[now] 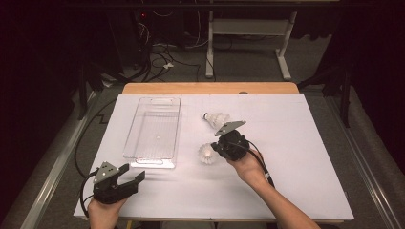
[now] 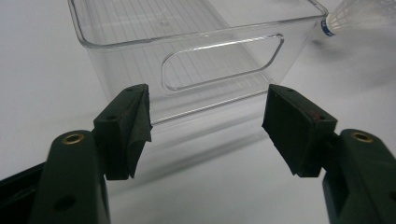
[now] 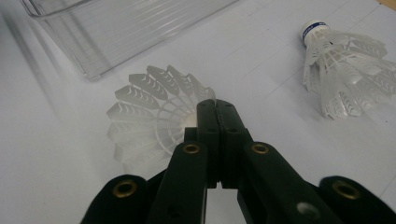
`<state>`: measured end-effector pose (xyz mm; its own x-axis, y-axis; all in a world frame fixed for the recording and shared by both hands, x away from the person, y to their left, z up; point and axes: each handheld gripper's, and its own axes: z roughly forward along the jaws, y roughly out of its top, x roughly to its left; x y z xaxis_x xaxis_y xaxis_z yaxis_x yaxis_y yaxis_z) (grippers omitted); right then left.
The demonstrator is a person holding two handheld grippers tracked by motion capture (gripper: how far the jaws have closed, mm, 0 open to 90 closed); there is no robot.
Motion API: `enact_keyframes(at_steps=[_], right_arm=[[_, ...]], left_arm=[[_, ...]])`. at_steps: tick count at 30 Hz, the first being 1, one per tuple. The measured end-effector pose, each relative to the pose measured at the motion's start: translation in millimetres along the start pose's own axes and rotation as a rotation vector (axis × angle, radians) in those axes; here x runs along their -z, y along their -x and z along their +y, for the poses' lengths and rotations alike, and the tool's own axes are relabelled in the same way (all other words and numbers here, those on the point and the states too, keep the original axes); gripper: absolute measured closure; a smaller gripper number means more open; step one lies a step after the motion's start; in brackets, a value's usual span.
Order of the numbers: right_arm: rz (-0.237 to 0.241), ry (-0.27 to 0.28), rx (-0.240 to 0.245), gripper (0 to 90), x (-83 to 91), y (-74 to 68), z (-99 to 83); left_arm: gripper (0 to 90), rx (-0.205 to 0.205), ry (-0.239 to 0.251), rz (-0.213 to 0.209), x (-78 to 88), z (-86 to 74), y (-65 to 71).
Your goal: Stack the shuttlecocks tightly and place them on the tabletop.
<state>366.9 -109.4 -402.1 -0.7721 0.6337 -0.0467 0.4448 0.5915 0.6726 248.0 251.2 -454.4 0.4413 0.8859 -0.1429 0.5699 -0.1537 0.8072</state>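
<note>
Right gripper [image 3: 215, 109]: jaws fully together, tips clamped on the rim of the nearer shuttlecock [image 3: 149, 116]. That shuttlecock stands on the worktop [image 1: 296, 157] with its open feathered skirt facing up, just right of the near end of the clear plastic bin [image 1: 154, 131]. In the high view the same gripper [image 1: 218, 149] sits tilted over the shuttlecock [image 1: 207, 153], held by the person's right hand [image 1: 248, 167].

Second shuttlecock [image 1: 216, 118]: lies on its side farther back on the worktop, cork end with a blue band pointing toward the bin, apart from the right gripper. It also appears in the right gripper view [image 3: 343, 74], untouched.

Left gripper [image 1: 133, 177]: jaws spread wide, nothing between them, resting at the near left corner of the worktop in the left hand [image 1: 102, 210]. Its own view shows the gripper [image 2: 208, 123] aimed at the bin's near end wall with its slot handle [image 2: 222, 60], close to it but not in contact.

Bin: upright, nothing visible inside.
</note>
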Motion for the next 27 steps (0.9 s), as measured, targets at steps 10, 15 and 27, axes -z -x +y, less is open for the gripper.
enact_keyframes(at_steps=[10, 15, 27], right_arm=[[0.041, -0.001, -0.045, 90.0, 10.3, 11.0, -10.4], [0.050, -0.001, -0.083, 90.0, 13.0, 18.2, -16.4], [0.026, -0.021, -0.130, 90.0, 14.2, 34.1, -27.9]], left_arm=[[32.9, 0.000, 0.000, 0.002, -0.4, 0.0, 0.3], [32.9, 0.001, -0.001, 0.003, -0.6, 0.1, 0.4], [32.9, 0.010, -0.003, 0.002, -1.9, 0.4, -1.3]])
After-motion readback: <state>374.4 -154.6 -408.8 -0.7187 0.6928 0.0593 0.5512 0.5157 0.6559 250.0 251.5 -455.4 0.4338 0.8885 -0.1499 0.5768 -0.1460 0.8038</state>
